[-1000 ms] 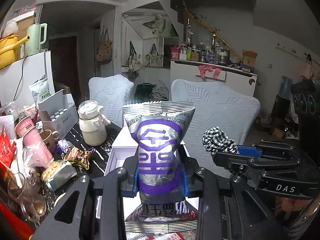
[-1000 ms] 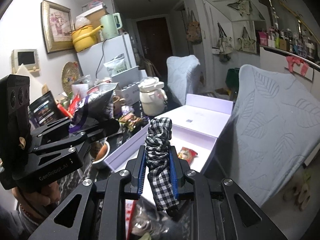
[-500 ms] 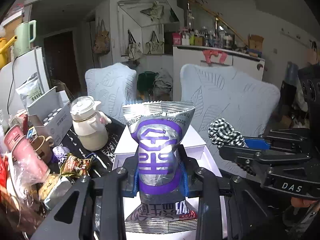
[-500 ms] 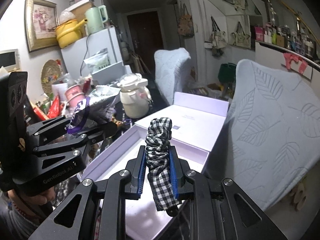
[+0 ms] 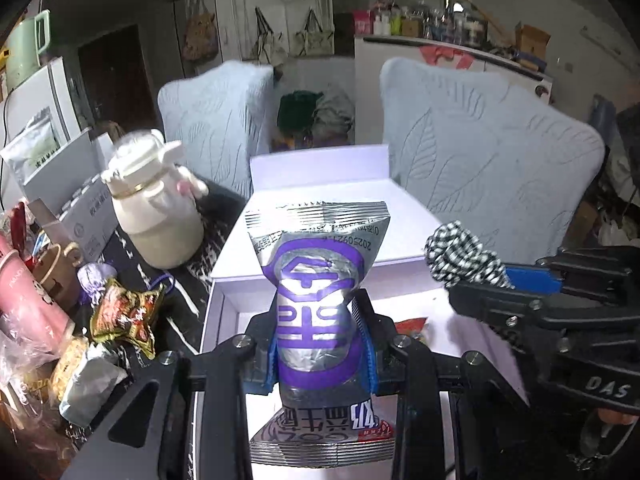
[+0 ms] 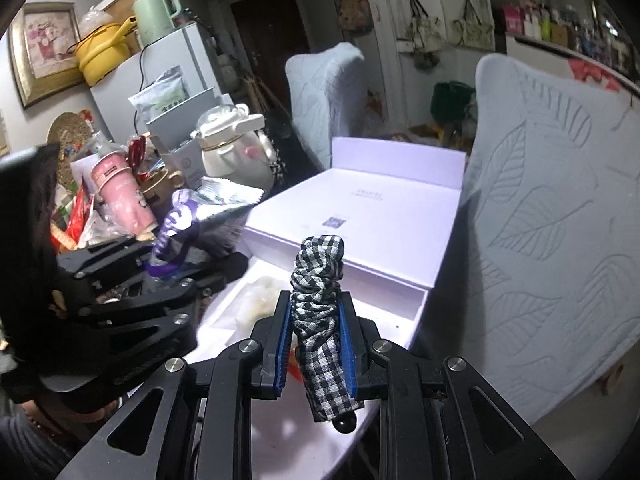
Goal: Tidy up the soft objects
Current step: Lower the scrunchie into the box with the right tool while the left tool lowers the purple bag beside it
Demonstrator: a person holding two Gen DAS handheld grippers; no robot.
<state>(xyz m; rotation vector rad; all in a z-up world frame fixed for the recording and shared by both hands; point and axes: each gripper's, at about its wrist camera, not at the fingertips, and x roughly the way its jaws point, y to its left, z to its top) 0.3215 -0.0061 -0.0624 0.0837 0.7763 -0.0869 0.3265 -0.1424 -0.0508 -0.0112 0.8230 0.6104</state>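
- left gripper point(image 5: 322, 344) – jaws clamped tight on a silver-and-purple snack packet point(image 5: 318, 280), packet upright, pinched at its waist, held over the open white box point(image 5: 224, 304)
- right gripper point(image 6: 316, 336) – jaws closed on a black-and-white checked scrunchie point(image 6: 318, 300), fabric bunched above the blue pads point(image 6: 283, 336), tail hanging below
- scrunchie is above the box tray, near its hinged lid point(image 6: 360, 216)
- some small items already lie in the tray, too blurred to identify
- cream kettle point(image 5: 156, 216) and loose snack wrappers point(image 5: 124, 312) sit on the dark worktop point(image 5: 188, 280) left of the box
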